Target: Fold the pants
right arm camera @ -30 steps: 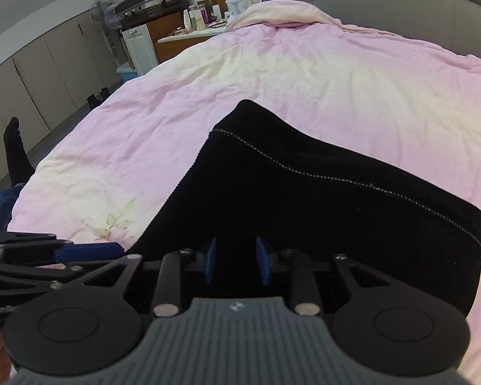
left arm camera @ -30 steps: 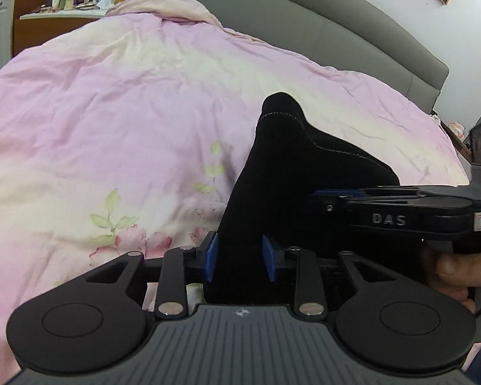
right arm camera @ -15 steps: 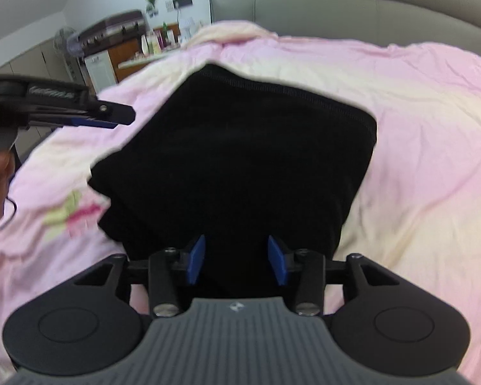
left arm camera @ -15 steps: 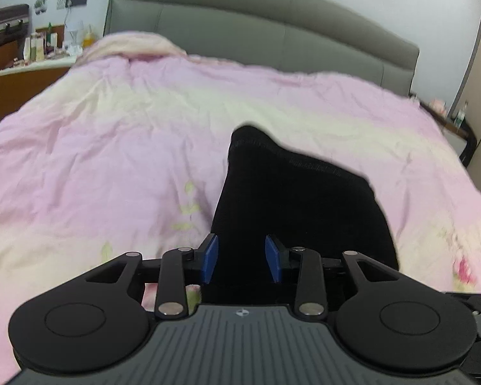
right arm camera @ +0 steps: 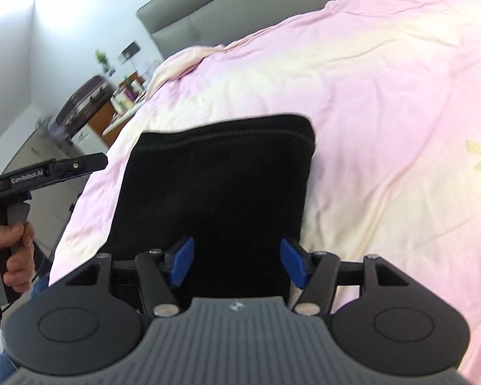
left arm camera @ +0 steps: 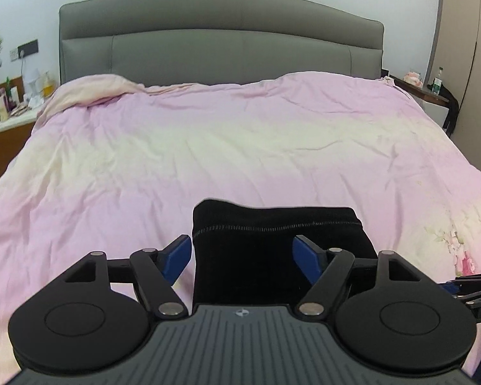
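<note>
The black pants (left arm camera: 272,240) lie folded in a compact rectangle on the pink bedspread, near the foot of the bed. My left gripper (left arm camera: 243,258) is open, its blue pads spread to either side of the pants' near edge, holding nothing. In the right wrist view the pants (right arm camera: 215,186) lie flat with a stitched hem at the far edge. My right gripper (right arm camera: 237,264) is open over their near edge, holding nothing. The left gripper (right arm camera: 48,173) shows at the left of that view, held in a hand.
The pink floral bedspread (left arm camera: 208,147) covers the whole bed, with a grey headboard (left arm camera: 221,48) behind. A cluttered wooden side table (left arm camera: 3,115) stands left of the bed and a nightstand with a bottle (left arm camera: 436,86) at the right.
Both grippers have opened and let go of the pants, which now lie flat and folded on the bed. Both cameras have swung and drawn back toward the foot of the bed.
</note>
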A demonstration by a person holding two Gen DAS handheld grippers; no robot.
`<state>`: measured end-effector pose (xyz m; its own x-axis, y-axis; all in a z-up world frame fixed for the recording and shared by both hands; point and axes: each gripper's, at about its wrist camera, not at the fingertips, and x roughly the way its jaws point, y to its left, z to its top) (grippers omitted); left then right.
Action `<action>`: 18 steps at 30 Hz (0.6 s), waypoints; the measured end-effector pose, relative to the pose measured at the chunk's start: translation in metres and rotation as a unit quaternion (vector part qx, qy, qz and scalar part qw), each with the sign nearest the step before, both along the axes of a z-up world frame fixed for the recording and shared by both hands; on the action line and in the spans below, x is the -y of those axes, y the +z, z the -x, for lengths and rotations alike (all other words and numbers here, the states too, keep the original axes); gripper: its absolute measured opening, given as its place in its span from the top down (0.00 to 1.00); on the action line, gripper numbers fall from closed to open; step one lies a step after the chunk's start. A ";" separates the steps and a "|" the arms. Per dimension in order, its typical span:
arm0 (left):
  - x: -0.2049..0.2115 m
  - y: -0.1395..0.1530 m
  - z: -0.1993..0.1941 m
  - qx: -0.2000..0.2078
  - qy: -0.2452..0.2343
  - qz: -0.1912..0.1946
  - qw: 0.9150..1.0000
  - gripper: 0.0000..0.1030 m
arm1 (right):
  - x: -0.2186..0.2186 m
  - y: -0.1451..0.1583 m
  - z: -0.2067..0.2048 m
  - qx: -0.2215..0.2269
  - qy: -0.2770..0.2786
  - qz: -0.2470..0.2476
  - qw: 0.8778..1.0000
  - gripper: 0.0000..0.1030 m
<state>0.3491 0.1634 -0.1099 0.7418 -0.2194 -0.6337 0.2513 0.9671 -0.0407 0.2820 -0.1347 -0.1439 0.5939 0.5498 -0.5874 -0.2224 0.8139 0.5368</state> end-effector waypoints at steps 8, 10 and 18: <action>-0.002 -0.040 -0.066 -0.058 -0.038 0.075 0.995 0.50 | -0.009 0.011 -0.032 0.064 0.005 0.005 0.998 0.43; -0.005 -0.050 -0.073 -0.066 -0.033 0.073 0.995 0.55 | -0.019 0.013 -0.048 0.087 0.009 0.024 0.996 0.43; -0.017 -0.070 -0.081 -0.080 -0.029 0.028 0.996 0.76 | -0.041 -0.013 -0.133 0.089 0.027 0.076 0.993 0.76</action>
<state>0.4301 0.1806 -0.1797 0.6179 -0.2966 -0.7281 0.2927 0.9463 -0.1371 0.4149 -0.0941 -0.1565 0.6676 0.4976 -0.5538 -0.3489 0.8662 0.3576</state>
